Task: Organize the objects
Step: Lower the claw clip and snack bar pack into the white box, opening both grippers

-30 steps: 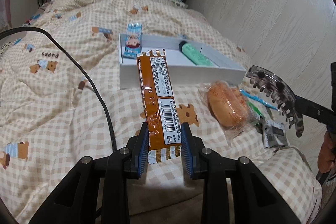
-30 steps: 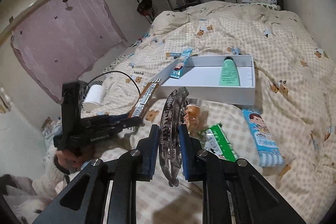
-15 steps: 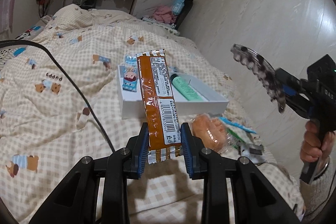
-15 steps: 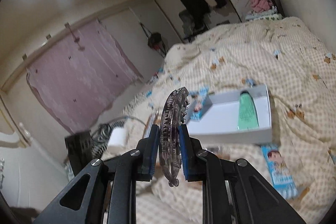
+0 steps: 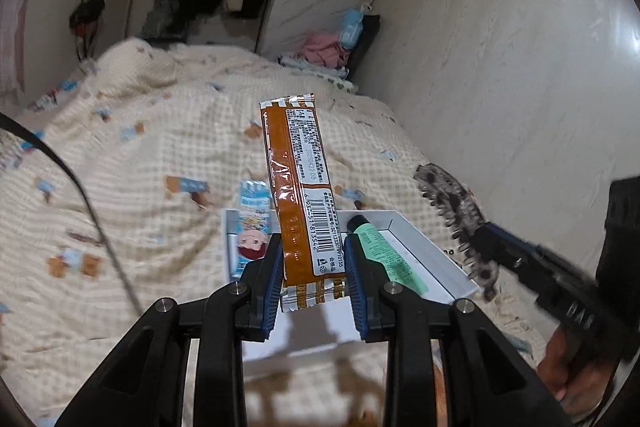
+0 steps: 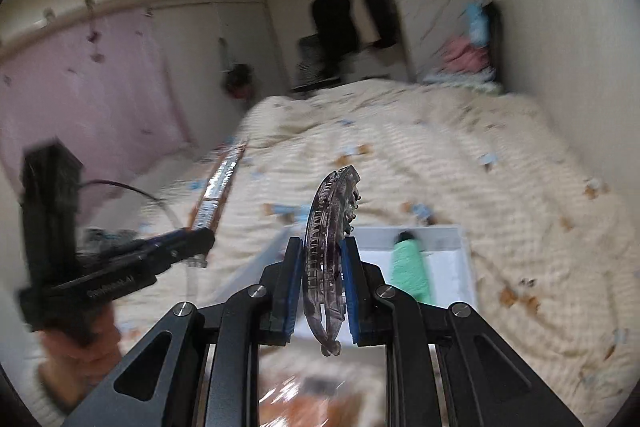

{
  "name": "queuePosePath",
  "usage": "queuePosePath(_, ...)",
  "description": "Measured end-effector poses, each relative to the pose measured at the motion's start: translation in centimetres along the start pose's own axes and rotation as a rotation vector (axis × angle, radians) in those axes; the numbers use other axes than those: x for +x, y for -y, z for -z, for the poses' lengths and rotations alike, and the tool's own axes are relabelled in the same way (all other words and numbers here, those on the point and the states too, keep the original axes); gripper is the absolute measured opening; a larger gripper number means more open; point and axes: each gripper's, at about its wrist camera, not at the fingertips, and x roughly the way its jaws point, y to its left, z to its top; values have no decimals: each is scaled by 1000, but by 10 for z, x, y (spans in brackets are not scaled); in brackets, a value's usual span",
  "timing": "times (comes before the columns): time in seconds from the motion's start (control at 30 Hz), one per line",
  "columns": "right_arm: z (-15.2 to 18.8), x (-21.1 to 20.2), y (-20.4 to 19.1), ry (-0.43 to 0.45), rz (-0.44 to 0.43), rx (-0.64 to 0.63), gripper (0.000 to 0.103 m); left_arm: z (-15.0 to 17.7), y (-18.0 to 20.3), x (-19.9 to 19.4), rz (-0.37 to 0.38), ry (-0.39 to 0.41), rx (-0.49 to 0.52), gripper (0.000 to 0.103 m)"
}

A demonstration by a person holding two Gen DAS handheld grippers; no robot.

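Orange wrapper: your left gripper (image 5: 312,283) is clamped on a glossy foil snack bar (image 5: 300,195), standing upright, its barcode facing you.
Claw clip: your right gripper (image 6: 320,287) pinches a curved, clear, toothed hair claw clip (image 6: 330,239) edge-on.
Box: a shallow white cardboard tray (image 5: 404,227) lies on the checked quilt (image 5: 140,167), at 12 o'clock beyond both grippers.
Inside the box: a mint tube (image 5: 380,251) and a blue cartoon packet (image 5: 250,227).
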Motion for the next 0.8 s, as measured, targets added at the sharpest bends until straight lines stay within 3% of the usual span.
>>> queuePosePath(0.07,4,14,-2,-6,4,18,21,6,-3,17,-8,-41,-5,32)
queuePosePath(0.3,19,62,-26,-119,133,-118,21,35,-20,56,-53,-168,-40,32)
queuePosePath(0.53,43,82,-36,-180,188,-216,19,54,-2,67,-141,-212,71,32)
queuePosePath(0.8,48,86,-35,-200,192,-217,20,52,-10,68,-134,-215,54,32)
